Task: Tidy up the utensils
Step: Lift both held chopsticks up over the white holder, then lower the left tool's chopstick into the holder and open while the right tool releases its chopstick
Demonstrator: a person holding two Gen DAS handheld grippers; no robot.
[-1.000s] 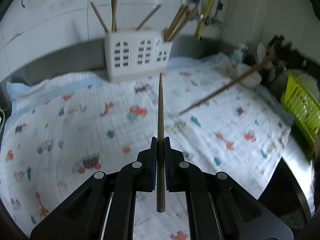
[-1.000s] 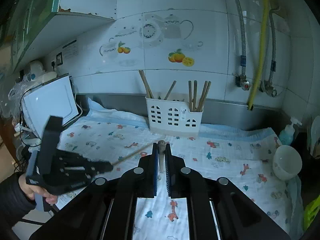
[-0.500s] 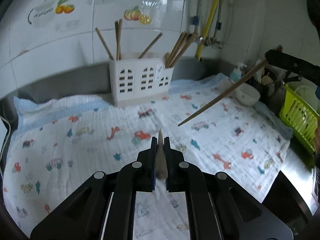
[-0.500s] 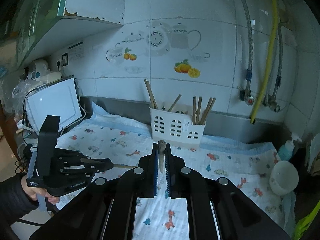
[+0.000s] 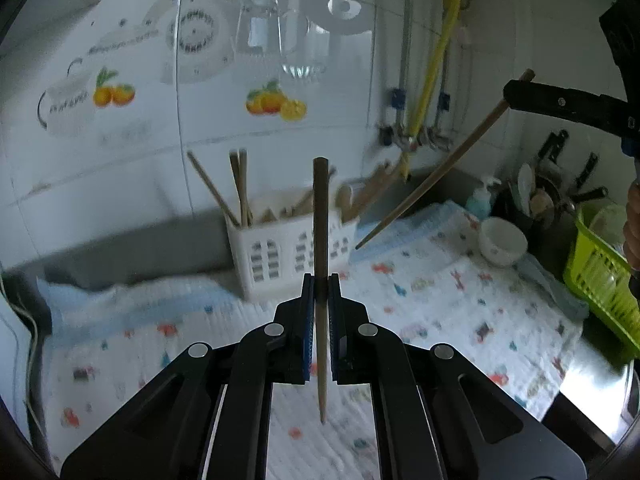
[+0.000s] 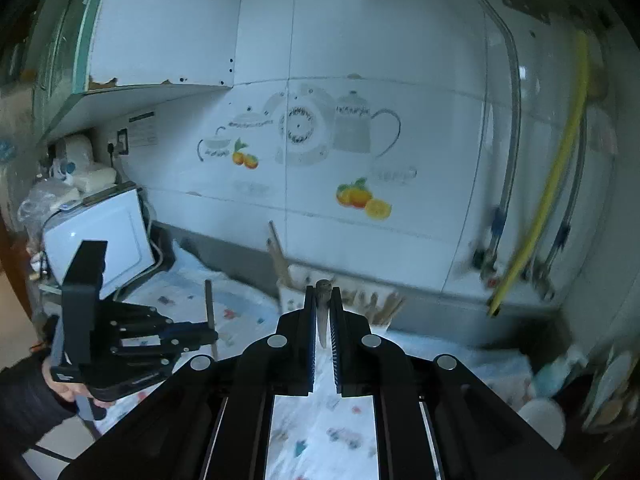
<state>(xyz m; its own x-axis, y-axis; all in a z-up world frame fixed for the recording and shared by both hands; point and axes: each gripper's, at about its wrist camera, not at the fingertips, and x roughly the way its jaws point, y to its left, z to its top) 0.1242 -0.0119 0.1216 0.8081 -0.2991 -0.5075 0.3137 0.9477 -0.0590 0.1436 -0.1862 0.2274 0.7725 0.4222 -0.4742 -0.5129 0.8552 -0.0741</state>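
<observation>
While both jaws are clamped: one chopstick is held by each.
Left gripper: left chopstick kept upright, holder straight ahead beyond it.
Right gripper: right chopstick slanted tip-down, tip nearer the holder.

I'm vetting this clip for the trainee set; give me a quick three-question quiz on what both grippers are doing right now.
1. True or false: the left gripper holds its chopstick roughly upright.
2. Where does the thin tip of the right gripper's chopstick point? A) at the white utensil holder B) at the green basket C) at the ceiling
3. Fill in: the holder stands on a printed ____.

Key: 1 true; 2 A; 3 cloth.
</observation>
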